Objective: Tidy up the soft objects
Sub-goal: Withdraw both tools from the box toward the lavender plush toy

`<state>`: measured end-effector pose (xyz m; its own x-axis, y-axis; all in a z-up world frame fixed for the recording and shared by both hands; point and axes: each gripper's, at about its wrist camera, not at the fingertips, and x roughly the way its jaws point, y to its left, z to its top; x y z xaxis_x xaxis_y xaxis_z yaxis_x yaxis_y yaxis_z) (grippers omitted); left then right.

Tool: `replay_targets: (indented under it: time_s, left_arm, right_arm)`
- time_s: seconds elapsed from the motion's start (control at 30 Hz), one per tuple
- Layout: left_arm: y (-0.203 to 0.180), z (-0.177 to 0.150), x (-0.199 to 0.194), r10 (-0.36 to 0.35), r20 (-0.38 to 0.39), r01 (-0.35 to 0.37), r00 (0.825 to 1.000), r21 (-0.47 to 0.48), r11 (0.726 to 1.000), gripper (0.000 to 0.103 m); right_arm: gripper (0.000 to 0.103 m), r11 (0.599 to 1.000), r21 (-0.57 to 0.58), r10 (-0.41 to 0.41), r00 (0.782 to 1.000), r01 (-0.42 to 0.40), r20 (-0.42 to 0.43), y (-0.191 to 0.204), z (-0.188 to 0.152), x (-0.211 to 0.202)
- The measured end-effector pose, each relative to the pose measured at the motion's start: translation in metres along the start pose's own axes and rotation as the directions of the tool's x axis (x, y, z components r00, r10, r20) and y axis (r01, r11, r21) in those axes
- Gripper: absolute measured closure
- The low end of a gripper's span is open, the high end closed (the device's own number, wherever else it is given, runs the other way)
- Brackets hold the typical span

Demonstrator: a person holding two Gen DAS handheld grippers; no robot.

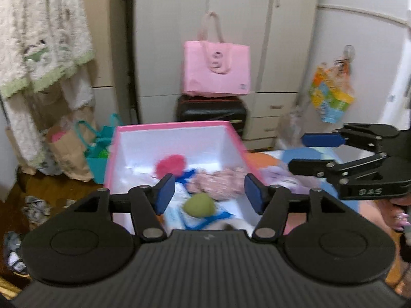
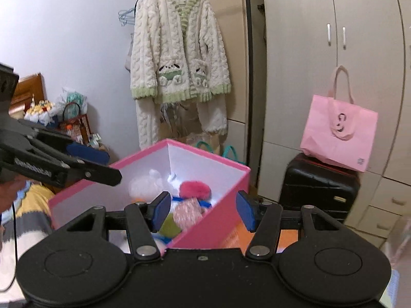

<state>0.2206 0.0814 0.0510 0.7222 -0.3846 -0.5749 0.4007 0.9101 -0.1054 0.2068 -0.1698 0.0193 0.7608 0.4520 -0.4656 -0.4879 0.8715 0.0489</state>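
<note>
A pink box (image 1: pixel 172 125) (image 2: pixel 205 151) with white inner walls stands open in front of both grippers. Inside lie a fluffy red pom-pom (image 1: pixel 170 164) (image 2: pixel 194 188), a green ball (image 1: pixel 199 204) (image 2: pixel 169 224), a pink patterned cloth (image 1: pixel 218 182) (image 2: pixel 187 211), a white plush (image 2: pixel 146 187) and blue-and-white soft pieces (image 1: pixel 179 215). My left gripper (image 1: pixel 209 192) (image 2: pixel 100 164) hovers above the box's near side, open, with nothing between its blue pads. My right gripper (image 2: pixel 203 211) (image 1: pixel 313 154) is held beside the box's right corner, also open and empty.
A pink tote bag (image 1: pixel 217 70) (image 2: pixel 339 133) rests on a black suitcase (image 1: pixel 212 111) (image 2: pixel 318 182) before the wardrobe. A fleece robe (image 2: pixel 177 48) hangs at the left. Paper and teal bags (image 1: pixel 77 146) stand on the floor. A colourful bedsheet (image 1: pixel 295 154) lies under the box.
</note>
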Motion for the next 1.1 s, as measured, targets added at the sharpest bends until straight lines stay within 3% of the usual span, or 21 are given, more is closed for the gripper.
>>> replay_targets:
  time_s: [0.13, 0.4, 0.67, 0.9, 1.1]
  left_arm:
    - [-0.023, 0.001, -0.008, -0.107, -0.058, 0.108, 0.993, 0.006, 0.994, 0.041]
    - [-0.075, -0.008, -0.014, -0.194, -0.099, 0.203, 0.976, 0.091, 0.975, 0.04]
    - [-0.106, -0.014, -0.008, -0.187, -0.03, 0.19, 0.982, 0.124, 0.974, 0.038]
    - [-0.131, -0.019, 0.025, -0.203, -0.062, 0.208, 0.977, 0.108, 0.972, 0.038]
    - [-0.15, -0.031, 0.058, -0.117, -0.052, 0.124, 0.992, 0.142, 0.982, 0.04]
  right_arm:
    - [0.038, 1.0, 0.007, 0.002, 0.999, -0.002, -0.033, 0.0, -0.013, -0.028]
    - [0.026, 0.998, -0.008, -0.061, 0.998, 0.061, -0.033, -0.006, -0.04, -0.074]
    - [0.025, 0.995, -0.054, -0.085, 0.993, 0.081, -0.077, -0.017, -0.073, -0.077]
    - [0.025, 0.996, -0.085, -0.04, 0.997, 0.033, -0.072, -0.021, -0.089, -0.069]
    - [0.025, 0.99, -0.13, -0.049, 0.999, 0.048, -0.002, -0.028, -0.103, -0.061]
